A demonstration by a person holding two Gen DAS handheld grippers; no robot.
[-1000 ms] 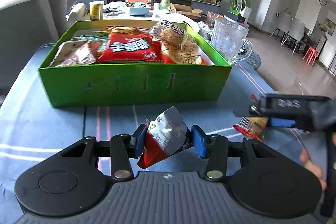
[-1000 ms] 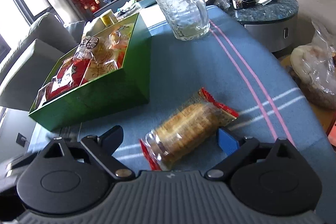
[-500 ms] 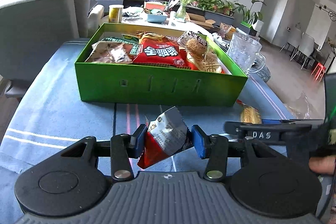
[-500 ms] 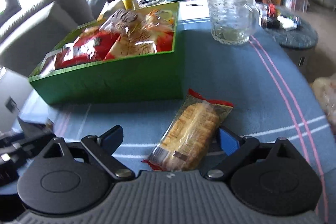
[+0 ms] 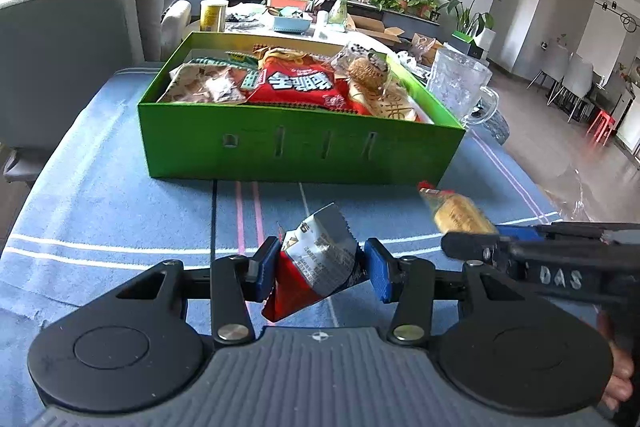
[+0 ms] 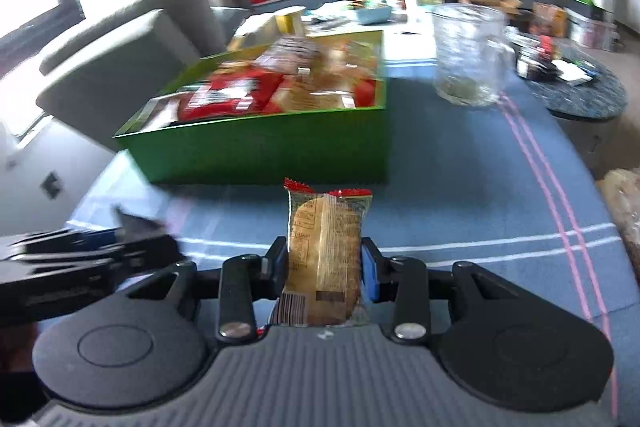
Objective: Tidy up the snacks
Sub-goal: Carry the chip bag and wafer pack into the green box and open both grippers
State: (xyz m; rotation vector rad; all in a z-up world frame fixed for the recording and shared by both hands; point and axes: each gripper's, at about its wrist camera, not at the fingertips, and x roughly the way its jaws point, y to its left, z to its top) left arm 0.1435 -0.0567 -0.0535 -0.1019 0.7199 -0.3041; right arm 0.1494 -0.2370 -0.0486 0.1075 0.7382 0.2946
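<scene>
My left gripper is shut on a small silver-and-red snack packet, held above the blue tablecloth in front of the green box. The box holds several snack bags, among them a red one. My right gripper is shut on a clear-wrapped golden biscuit pack with red ends, lifted off the cloth. That pack and the right gripper show at the right of the left wrist view. The green box lies ahead and to the left in the right wrist view.
A glass mug stands right of the box; it also shows in the right wrist view. A grey sofa is at the left. A cluttered table with plants lies behind. A round dark side table stands at the right.
My right gripper has closed on the biscuit pack and lifted it off the cloth, turning it upright. The left gripper has drawn back from the box, still holding its packet.
</scene>
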